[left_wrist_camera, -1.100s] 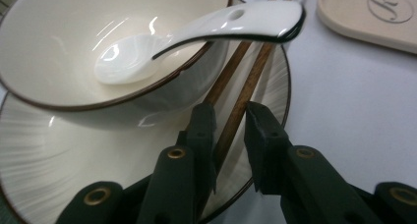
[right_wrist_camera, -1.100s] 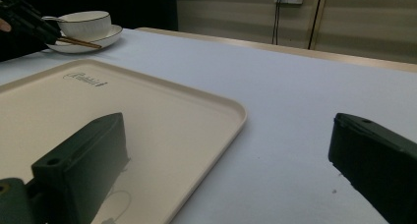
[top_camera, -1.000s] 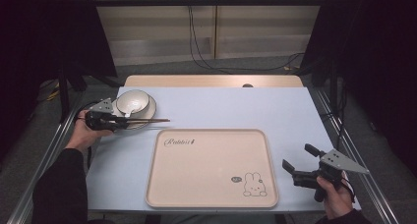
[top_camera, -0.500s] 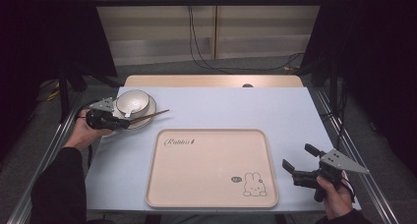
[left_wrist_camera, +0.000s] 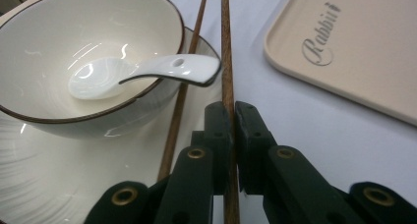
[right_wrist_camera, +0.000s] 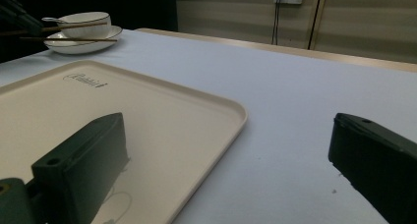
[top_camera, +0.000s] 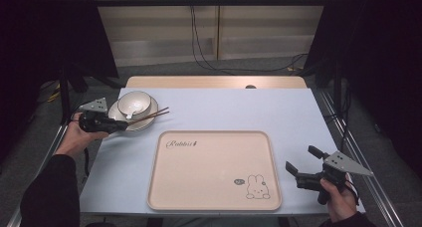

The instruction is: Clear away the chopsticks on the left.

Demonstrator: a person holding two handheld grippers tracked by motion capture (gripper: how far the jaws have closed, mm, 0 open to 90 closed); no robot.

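Pale-blue counter [top_camera: 219, 107], dark room, cables on the back wall. Left gripper [left_wrist_camera: 231, 117] fingers clamped on one chopstick [left_wrist_camera: 226, 52] – over the plate [top_camera: 130, 123] rim, by the bowl [top_camera: 134, 102]. Right gripper [top_camera: 303, 163] fingers apart, beside the tray [top_camera: 214, 197].

The left gripper [top_camera: 122, 126] sits at the far left of the table, held in the left hand [top_camera: 79, 136]. Its black jaws are squeezed tight together. The right gripper [top_camera: 299, 161] sits low at the right, held in the right hand [top_camera: 337, 197], with its jaws spread wide apart.
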